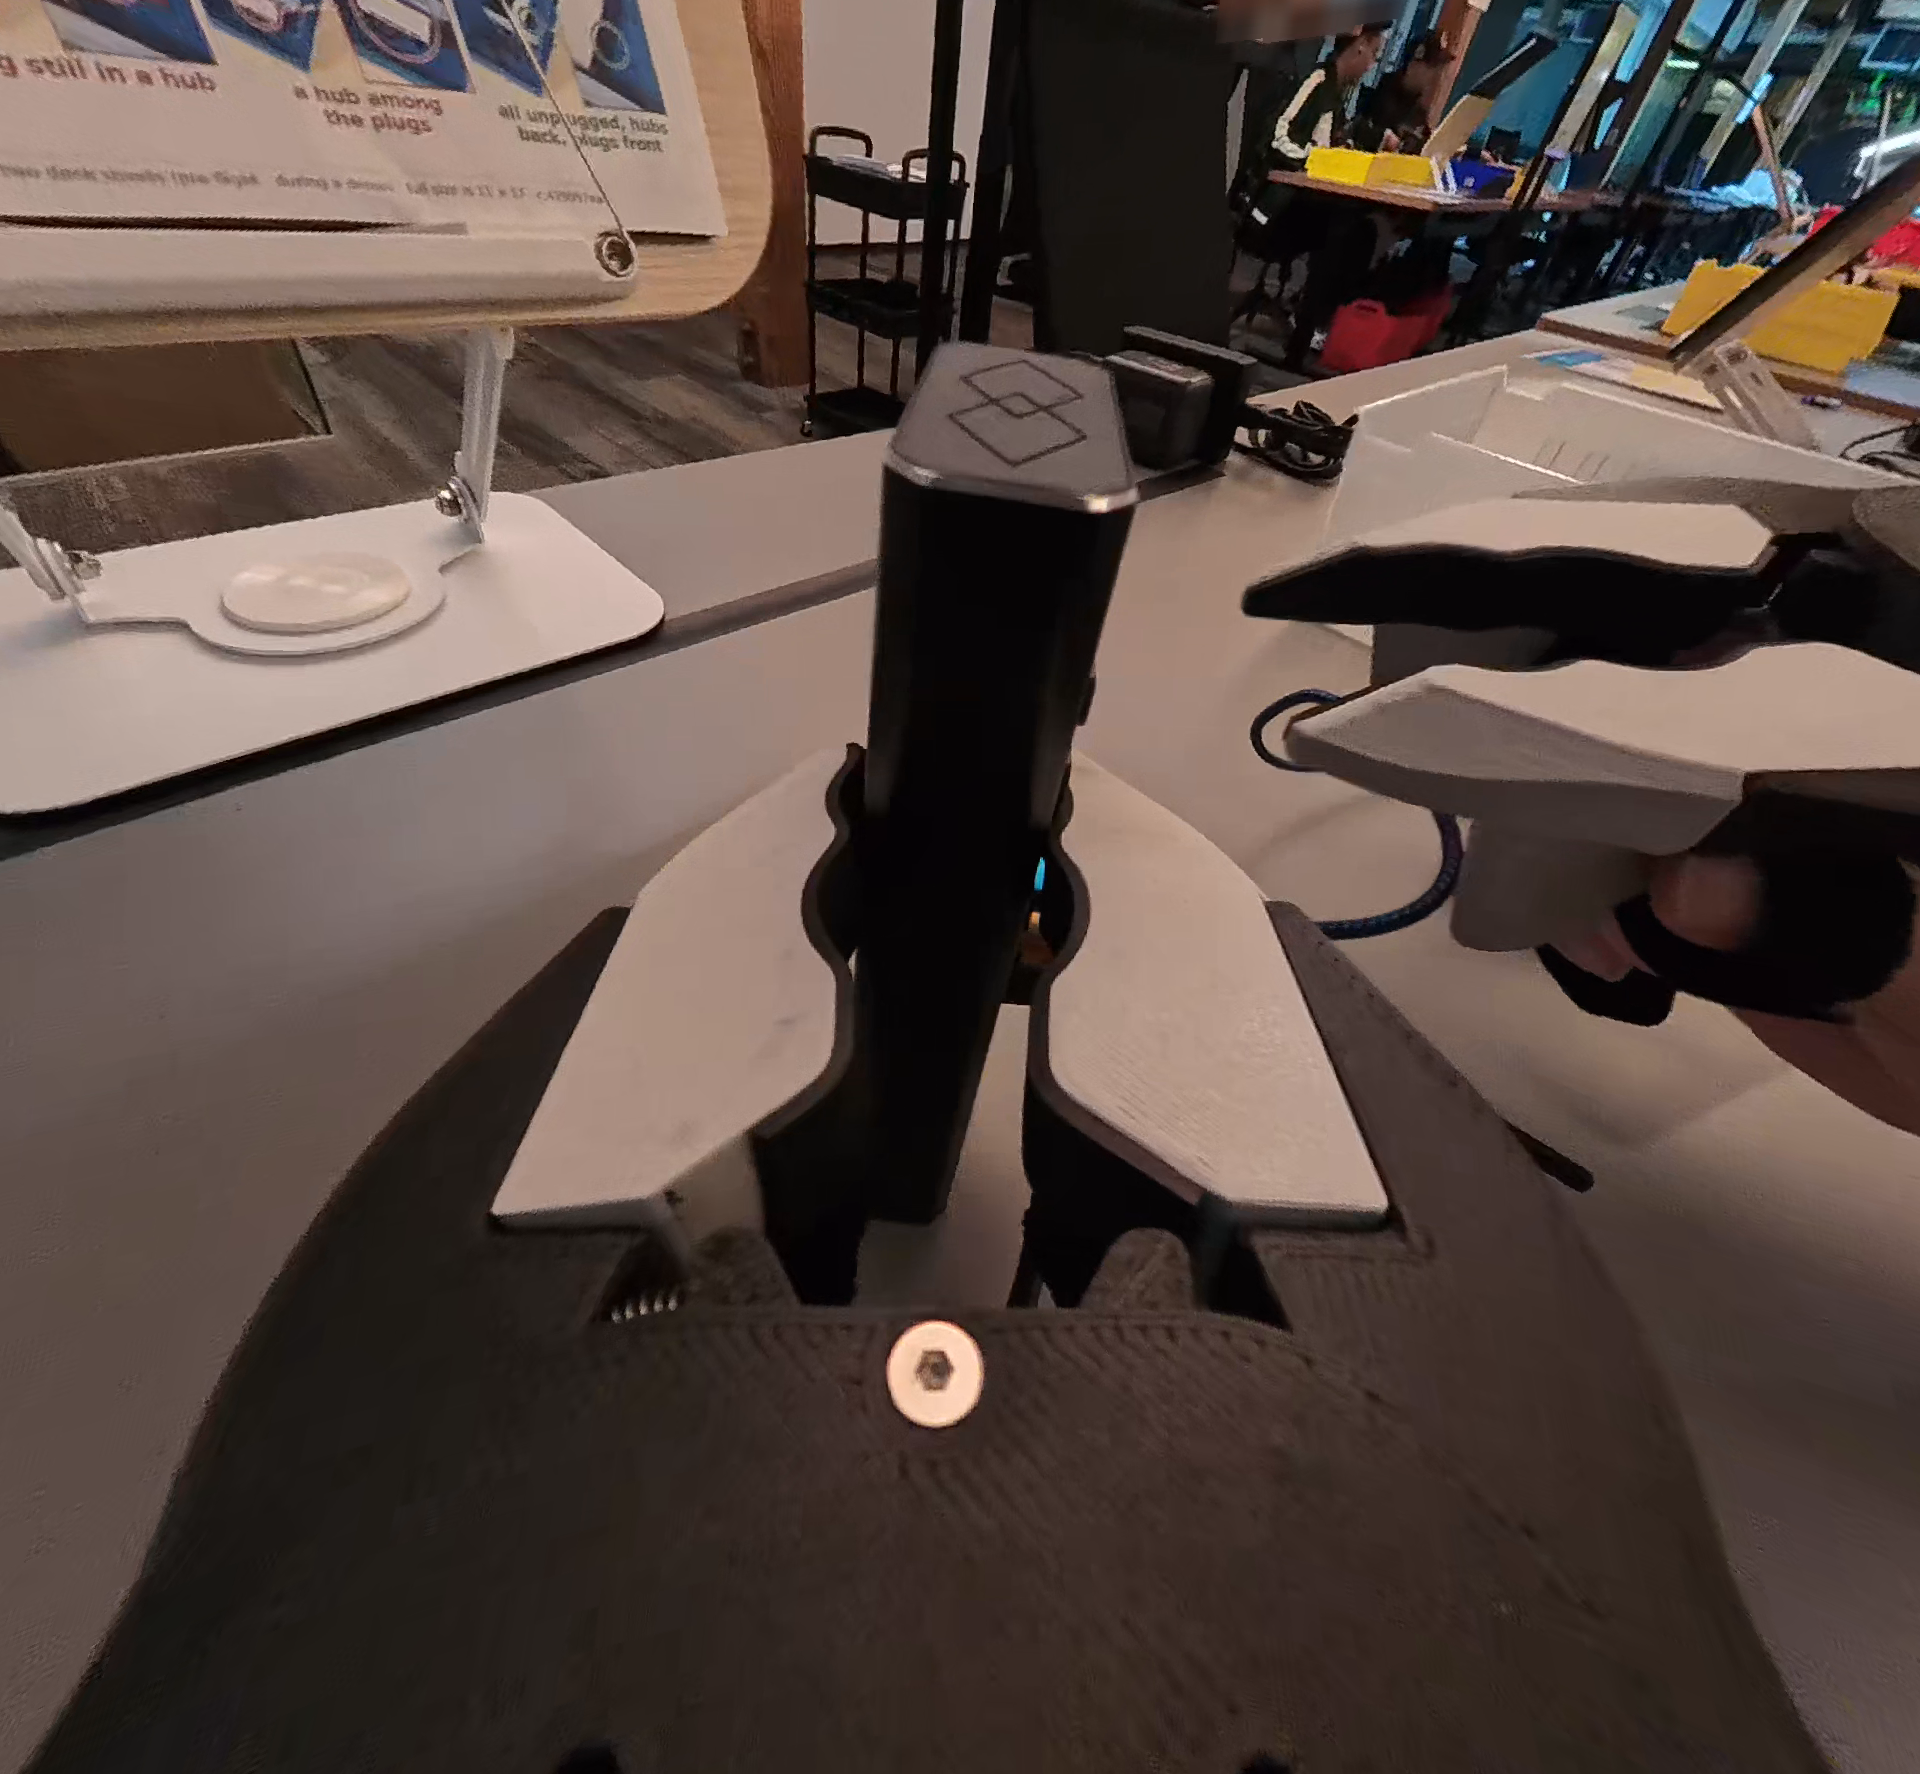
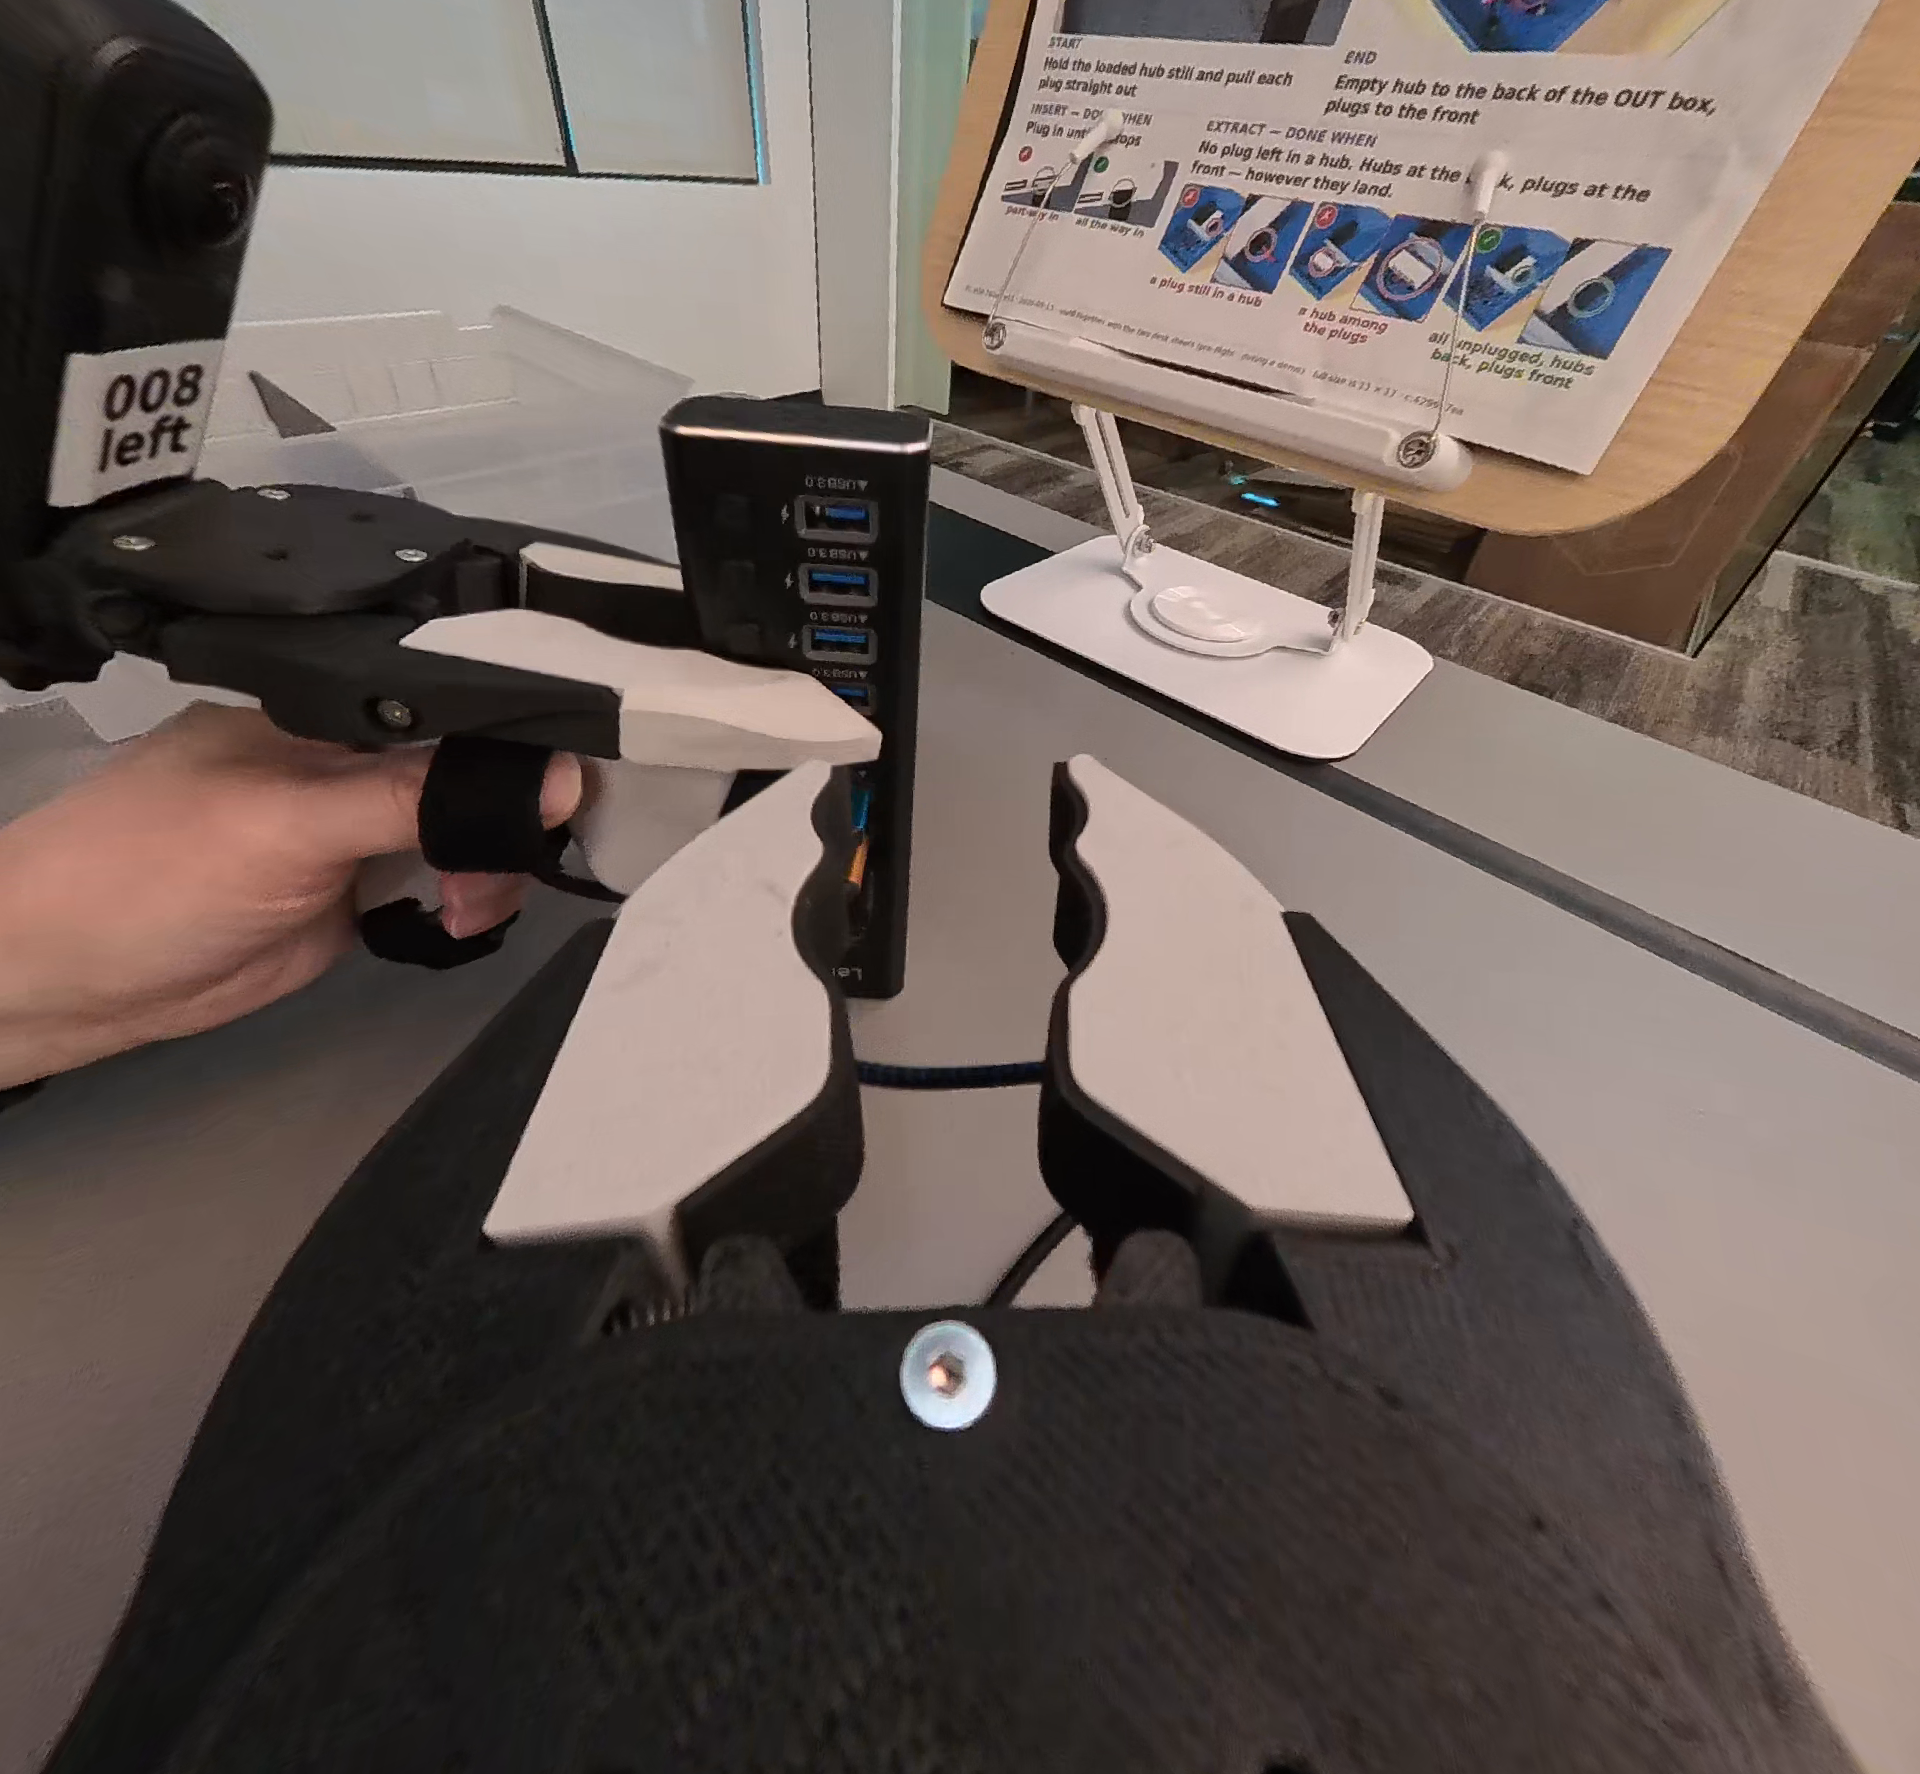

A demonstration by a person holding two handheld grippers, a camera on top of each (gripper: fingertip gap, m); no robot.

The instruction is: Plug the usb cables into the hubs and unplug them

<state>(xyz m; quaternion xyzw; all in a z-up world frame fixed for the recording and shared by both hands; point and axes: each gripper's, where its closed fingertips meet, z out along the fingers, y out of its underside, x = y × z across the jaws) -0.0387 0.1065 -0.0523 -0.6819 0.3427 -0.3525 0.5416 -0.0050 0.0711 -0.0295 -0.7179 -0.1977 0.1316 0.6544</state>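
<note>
Left gripper (image 1: 951, 841) pinches the black hub (image 1: 997, 685) across its body, holding it upright on the grey table (image 1: 312, 997). In the right wrist view the same hub (image 2: 821, 644) stands at 12 o'clock of centre, its column of blue ports facing the camera. Right gripper (image 2: 940, 851) spread, fingers apart with nothing between them, just in front of the hub's lower ports. Blue braided cable (image 2: 945, 1072) lies on the table across the gap between its fingers. White stand with an instruction sheet (image 2: 1309, 166) at 1 o'clock. Clear plastic bin (image 1: 1558, 446) at 2 o'clock in the left view.
</note>
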